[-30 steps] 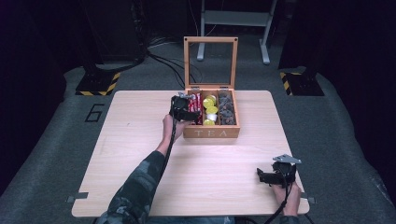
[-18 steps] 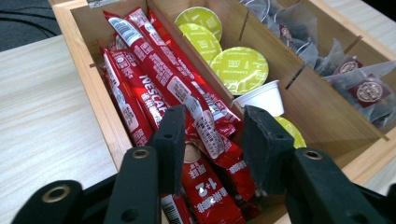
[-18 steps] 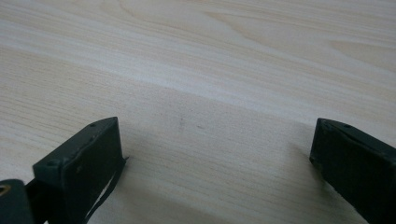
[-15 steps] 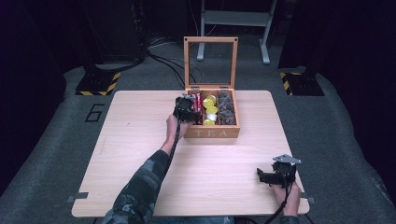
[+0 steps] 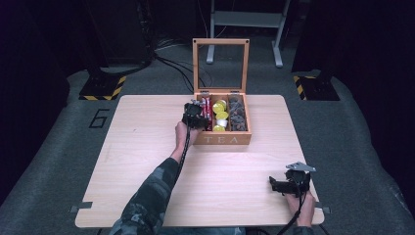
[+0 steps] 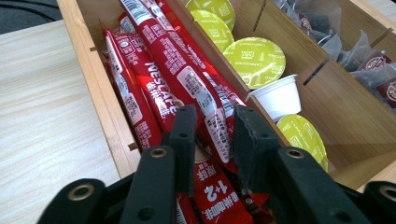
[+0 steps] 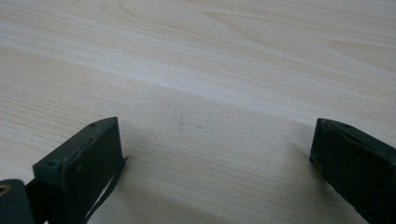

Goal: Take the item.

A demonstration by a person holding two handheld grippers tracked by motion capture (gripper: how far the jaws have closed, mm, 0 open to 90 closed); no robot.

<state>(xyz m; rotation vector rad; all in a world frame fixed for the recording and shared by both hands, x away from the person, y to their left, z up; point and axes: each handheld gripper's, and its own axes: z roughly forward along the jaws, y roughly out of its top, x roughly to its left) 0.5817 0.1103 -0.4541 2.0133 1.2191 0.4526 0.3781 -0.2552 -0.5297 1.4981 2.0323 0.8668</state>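
The left tongs (image 6: 212, 126) have just been closing on a red stick (image 6: 187, 88) lying between them in the box (image 6: 100, 88). Best squeeze firmly, then lift straight. The right tongs (image 7: 215, 154) rest open on the bench (image 7: 210, 60).

Red sachet's (image 6: 205, 116) lower end hidden behind the tongs (image 6: 215, 135)

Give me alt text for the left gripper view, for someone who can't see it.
The left gripper has its two black jaws closed around a red coffee stick sachet in the left compartment of a wooden tea box. The middle compartment holds small cups with yellow-green foil lids, and the far compartment holds clear-wrapped tea bags.
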